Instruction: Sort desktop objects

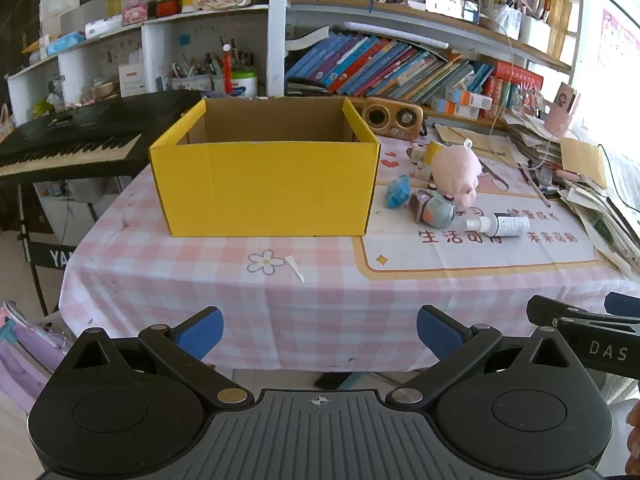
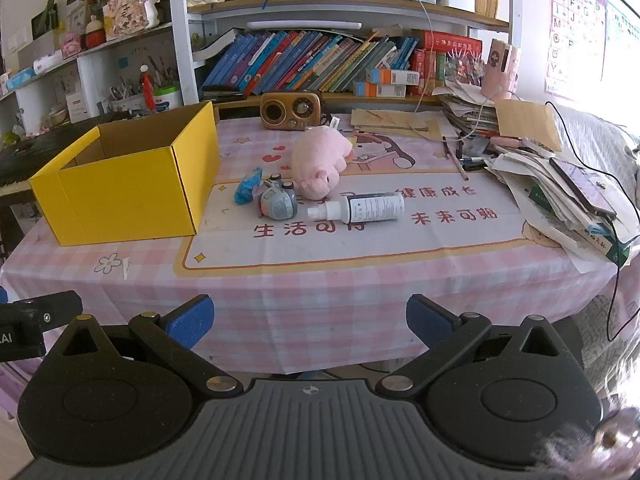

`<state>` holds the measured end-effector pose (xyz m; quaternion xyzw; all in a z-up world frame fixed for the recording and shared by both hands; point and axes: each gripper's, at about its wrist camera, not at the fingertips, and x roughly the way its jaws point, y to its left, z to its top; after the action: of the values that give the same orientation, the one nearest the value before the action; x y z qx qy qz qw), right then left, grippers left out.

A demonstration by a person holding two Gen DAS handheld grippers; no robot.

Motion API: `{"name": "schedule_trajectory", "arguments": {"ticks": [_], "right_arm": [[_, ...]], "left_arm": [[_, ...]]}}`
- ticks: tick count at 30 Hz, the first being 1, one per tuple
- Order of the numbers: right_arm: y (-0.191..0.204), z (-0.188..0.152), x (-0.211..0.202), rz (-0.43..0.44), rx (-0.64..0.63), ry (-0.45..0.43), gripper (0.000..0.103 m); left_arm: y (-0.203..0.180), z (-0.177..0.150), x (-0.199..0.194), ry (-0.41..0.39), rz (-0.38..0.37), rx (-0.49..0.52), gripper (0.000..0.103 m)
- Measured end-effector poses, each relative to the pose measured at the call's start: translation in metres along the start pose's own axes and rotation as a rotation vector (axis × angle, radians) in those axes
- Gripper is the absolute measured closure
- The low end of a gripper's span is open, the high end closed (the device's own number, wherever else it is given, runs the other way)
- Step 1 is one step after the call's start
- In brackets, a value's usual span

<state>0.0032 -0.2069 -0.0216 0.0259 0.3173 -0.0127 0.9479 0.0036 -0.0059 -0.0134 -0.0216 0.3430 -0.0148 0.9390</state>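
Left wrist view showed one yellow cardboard box (image 1: 264,188) standing open-topped on the pink checked tablecloth (image 1: 320,312). Right of the box lay four loose things: one pink plush pig (image 1: 456,172), one crumpled blue wrapper (image 1: 398,191) nearest the box, one grey toy robot (image 1: 432,208) just in front of the pig, and one white spray bottle (image 1: 498,225) on its side, farthest from the box. One wooden radio (image 1: 392,117) stood behind the box's right rear corner. One keyboard piano (image 1: 72,136) sat left of the box. The left gripper (image 1: 320,332) and the right gripper (image 2: 310,322) both hovered short of the table edge, well apart from the box, jaws spread wide with nothing between them.
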Motion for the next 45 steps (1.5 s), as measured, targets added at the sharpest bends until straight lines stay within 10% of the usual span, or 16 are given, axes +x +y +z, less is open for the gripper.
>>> {"name": "schedule_trajectory", "arguments": {"ticks": [45], "right_arm": [[-0.0017, -0.0013, 0.0022, 0.001, 0.023, 0.023, 0.0]], "left_arm": [[0.0047, 0.002, 0.0004, 0.01, 0.003, -0.008, 0.0]]}}
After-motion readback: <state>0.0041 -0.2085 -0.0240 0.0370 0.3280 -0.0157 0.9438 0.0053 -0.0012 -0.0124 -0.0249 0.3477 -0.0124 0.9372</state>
